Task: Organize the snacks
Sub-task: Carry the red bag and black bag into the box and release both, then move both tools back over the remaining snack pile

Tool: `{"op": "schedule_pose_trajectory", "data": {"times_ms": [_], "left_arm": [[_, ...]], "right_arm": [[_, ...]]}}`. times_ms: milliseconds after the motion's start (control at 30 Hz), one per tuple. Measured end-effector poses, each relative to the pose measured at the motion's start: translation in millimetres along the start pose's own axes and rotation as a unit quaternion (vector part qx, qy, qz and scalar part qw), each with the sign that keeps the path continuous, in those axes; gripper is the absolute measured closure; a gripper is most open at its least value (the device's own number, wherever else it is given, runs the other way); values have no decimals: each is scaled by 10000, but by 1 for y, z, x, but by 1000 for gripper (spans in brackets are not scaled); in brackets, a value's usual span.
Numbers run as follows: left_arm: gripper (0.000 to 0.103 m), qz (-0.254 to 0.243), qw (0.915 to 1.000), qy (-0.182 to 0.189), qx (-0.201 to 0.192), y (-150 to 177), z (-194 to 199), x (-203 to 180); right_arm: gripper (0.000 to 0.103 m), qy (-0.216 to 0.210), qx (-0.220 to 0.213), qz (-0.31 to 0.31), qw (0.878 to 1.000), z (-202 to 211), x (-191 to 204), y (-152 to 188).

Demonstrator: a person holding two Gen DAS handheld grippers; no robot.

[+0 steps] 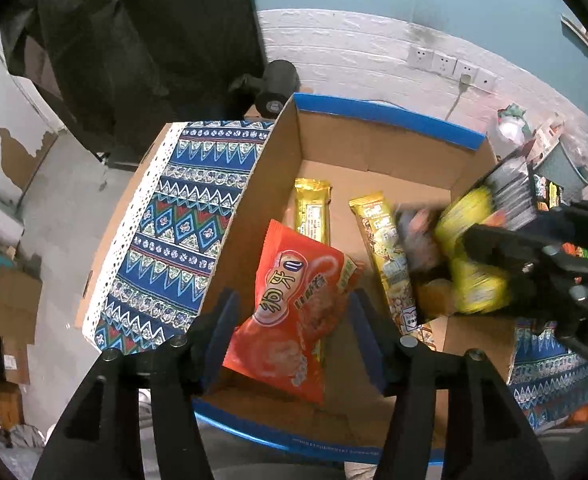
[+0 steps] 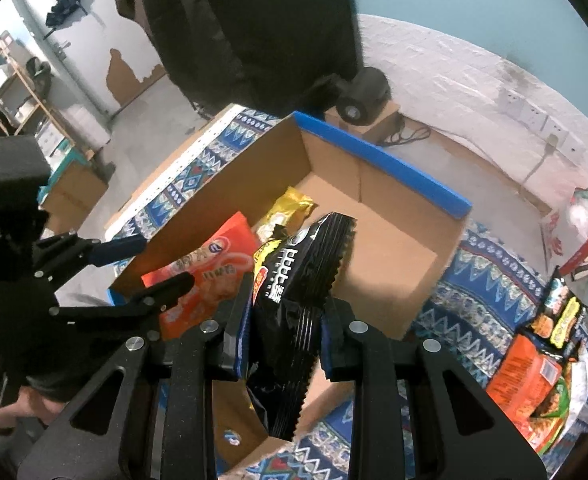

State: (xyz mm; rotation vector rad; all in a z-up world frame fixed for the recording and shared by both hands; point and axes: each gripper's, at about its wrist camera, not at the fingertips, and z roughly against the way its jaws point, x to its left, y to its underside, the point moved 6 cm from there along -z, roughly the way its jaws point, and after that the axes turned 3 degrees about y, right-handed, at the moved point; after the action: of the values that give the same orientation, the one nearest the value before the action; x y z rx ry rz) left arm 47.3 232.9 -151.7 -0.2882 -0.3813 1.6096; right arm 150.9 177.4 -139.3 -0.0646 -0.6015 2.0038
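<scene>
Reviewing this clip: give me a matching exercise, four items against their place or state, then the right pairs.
Items:
1. orange snack bag
2. black snack packet
3. orange and green noodle packet
4. brown cardboard box with blue rim

Places or states:
A. lying on the patterned tablecloth, outside the box
B. clamped in the right tool
C. standing open on the tablecloth
D. leaning inside the box, between the parted fingers of the left tool

Pairs: 1-D, 2-B, 3-A, 4-C

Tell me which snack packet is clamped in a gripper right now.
The black packet, pinched between the right gripper's fingers above the cardboard box. The orange packet sits loose between the left gripper's open fingers; the gold bars lie on the box floor.
</scene>
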Motion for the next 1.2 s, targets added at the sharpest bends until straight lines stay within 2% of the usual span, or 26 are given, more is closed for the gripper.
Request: {"op": "schedule_pose_trajectory", "data": {"times_ms": [133, 167, 300, 367, 567, 767, 1033, 1200], "left_arm": [[41, -15, 10000, 23, -46, -3, 3, -2], [37, -15, 10000, 42, -58, -3, 4, -4], [37, -87, 9998, 168, -104, -4, 10, -15], [35, -145, 9995, 235, -124, -4, 12, -23], [32, -465, 9982, 360, -132, -2, 17, -52], [27, -724, 9961, 482, -176, 2, 24, -79], [27, -1206, 9904, 658, -131, 12, 25, -124], [27, -1388, 9862, 899, -45, 21, 28, -155]], "right_arm": [[75, 111, 47, 16, 9999, -4, -1, 0], [69, 134, 36, 14, 9999, -3, -2, 0], [58, 268, -90, -68, 9996, 11, -13, 0], [46, 319, -130, -91, 9994, 18, -18, 2], [37, 614, -206, 6, 9979, 41, -34, 16], [31, 834, -243, 73, 9962, 62, -56, 37], [29, 1099, -84, -43, 9939, 86, -100, 79], [29, 1209, 14, -231, 9924, 99, -131, 106]]}}
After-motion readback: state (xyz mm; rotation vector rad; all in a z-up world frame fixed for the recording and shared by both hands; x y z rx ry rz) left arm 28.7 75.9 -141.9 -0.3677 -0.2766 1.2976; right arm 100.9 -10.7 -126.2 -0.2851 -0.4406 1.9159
